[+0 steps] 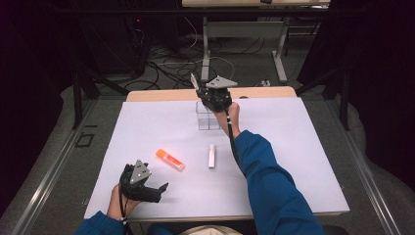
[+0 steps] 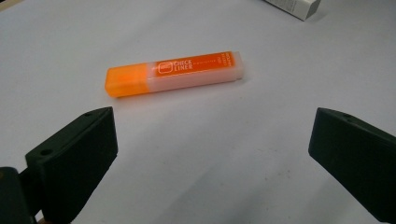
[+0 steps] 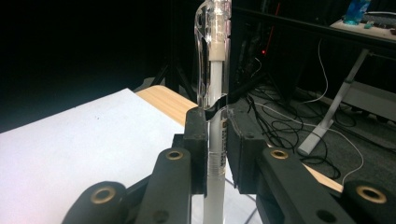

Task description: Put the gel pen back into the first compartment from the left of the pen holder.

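Observation:
My right gripper (image 1: 203,93) is at the far middle of the table, shut on a white pen with a clear cap (image 1: 195,80). In the right gripper view the pen (image 3: 215,51) stands upright between the pads, with my right gripper (image 3: 217,140) closed on its barrel. Just below it sits a clear square holder (image 1: 207,117). An orange highlighter (image 1: 170,159) lies flat near the front left. My left gripper (image 1: 157,191) rests open just in front of it. In the left gripper view the highlighter (image 2: 175,73) lies beyond the wide, empty jaws of my left gripper (image 2: 212,128).
A white stick-shaped item (image 1: 211,156) lies right of the highlighter; its end (image 2: 295,5) shows at the top of the left gripper view. The white mat (image 1: 303,161) covers the table. A wooden edge (image 1: 161,94) runs along the far side, with cables on the floor beyond.

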`<state>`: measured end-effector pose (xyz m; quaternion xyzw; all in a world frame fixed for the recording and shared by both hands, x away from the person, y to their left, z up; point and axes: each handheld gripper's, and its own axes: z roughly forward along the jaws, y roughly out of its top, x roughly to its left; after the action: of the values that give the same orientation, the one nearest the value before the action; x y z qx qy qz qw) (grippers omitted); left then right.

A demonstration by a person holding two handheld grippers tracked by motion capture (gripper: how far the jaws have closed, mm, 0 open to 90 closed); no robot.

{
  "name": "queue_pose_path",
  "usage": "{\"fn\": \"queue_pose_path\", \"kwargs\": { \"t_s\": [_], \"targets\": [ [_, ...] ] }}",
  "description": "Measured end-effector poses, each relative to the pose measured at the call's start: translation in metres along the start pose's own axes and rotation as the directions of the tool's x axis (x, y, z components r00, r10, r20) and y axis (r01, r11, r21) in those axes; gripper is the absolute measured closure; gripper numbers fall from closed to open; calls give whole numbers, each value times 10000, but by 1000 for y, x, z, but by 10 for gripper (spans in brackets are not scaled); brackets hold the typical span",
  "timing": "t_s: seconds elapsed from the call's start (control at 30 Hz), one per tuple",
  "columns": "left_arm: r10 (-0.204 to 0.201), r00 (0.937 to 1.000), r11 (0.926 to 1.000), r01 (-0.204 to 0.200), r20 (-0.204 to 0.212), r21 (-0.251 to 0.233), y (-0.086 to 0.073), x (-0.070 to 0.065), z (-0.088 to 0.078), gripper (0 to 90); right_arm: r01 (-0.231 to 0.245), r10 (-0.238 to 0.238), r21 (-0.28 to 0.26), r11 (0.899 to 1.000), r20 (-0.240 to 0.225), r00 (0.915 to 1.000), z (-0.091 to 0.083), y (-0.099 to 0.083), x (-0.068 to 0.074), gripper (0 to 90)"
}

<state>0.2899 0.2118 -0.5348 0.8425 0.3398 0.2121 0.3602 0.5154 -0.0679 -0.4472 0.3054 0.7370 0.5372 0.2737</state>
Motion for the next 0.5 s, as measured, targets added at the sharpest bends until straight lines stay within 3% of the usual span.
{"fn": "queue_pose_path", "kwargs": {
  "t_s": [0.2,0.37,0.4,0.47,0.5],
  "targets": [
    [32,10000,10000,-32,15,-13,0,0,0,11,128,-129,130,9998,48,9999,11,-6,3,791],
    [49,10000,9999,-49,-16,-99,0,1,-1,10,8,-25,681,9977,246,9997,19,-16,1,780],
    [45,10000,10000,-45,-1,-70,0,1,-1,10,-192,188,1078,9940,51,9998,19,-18,-1,695],
    [42,10000,10000,-42,-4,-32,0,1,-2,10,-287,264,1593,9868,163,9995,20,-20,-1,512],
    [20,10000,10000,-20,-12,-35,0,1,-2,10,-433,479,1988,9791,-183,9987,19,-22,-3,406]
  ]
}}
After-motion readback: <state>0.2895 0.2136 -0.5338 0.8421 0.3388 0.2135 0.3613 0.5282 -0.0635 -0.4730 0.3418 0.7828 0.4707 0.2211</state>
